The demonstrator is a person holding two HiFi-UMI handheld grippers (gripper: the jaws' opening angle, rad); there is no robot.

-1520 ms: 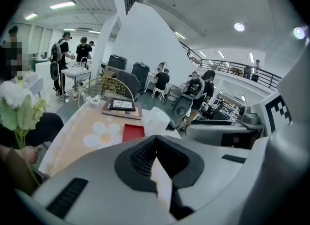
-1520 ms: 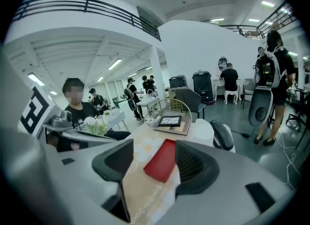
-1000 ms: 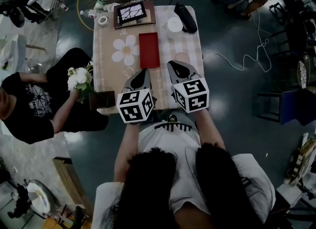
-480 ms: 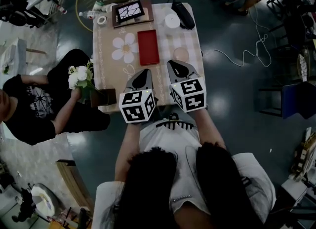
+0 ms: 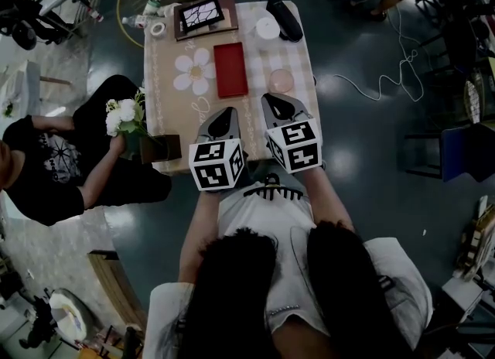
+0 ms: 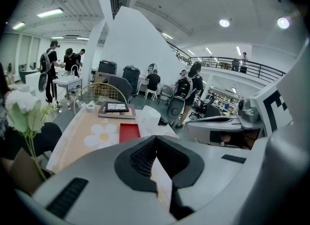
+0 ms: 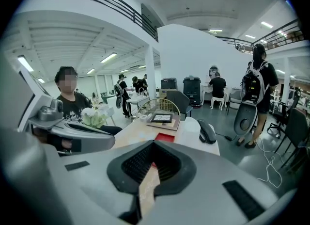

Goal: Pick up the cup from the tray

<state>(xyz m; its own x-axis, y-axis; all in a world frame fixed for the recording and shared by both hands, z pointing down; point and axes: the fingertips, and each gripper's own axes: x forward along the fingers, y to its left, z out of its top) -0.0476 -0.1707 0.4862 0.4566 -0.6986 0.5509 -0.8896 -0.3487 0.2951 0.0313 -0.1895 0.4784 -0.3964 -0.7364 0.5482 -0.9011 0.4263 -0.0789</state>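
Note:
A red rectangular tray lies in the middle of the cloth-covered table, and nothing shows on it. To its right a pink round cup stands on the cloth. A white round cup stands farther back. My left gripper and right gripper hover side by side over the table's near edge, short of the tray. Both are shut and hold nothing. The tray shows past the left gripper. The right gripper points at the tray too.
A framed picture, a tape roll and a black device sit at the table's far end. A seated person at the left holds white flowers beside a brown box. Cables lie on the floor at the right.
In the head view the table has drifted slightly up and away. Both grippers stay shut in about the same place at the near edge.

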